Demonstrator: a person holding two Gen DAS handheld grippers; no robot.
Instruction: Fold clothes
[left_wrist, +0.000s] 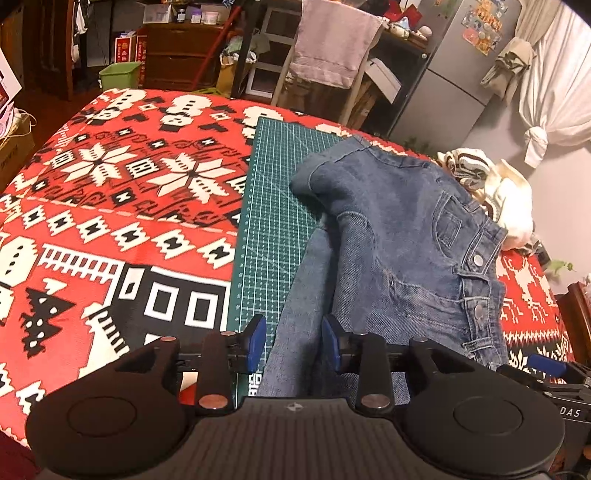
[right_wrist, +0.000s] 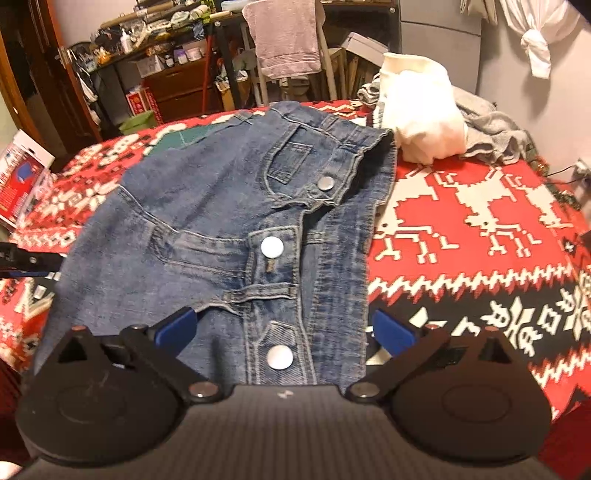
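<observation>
A blue denim jacket lies crumpled on the green cutting mat, one sleeve cuff folded toward the far end. My left gripper hovers over the jacket's near left edge, its blue pads apart with denim showing between them. In the right wrist view the jacket's snap-button front faces up. My right gripper stands wide open above the lower button placket, its fingers on either side of the cloth and holding nothing.
A red, white and black patterned blanket covers the table. A cream garment and a grey one are heaped at the far right corner. Shelves, a chair with a pink towel and a fridge stand beyond.
</observation>
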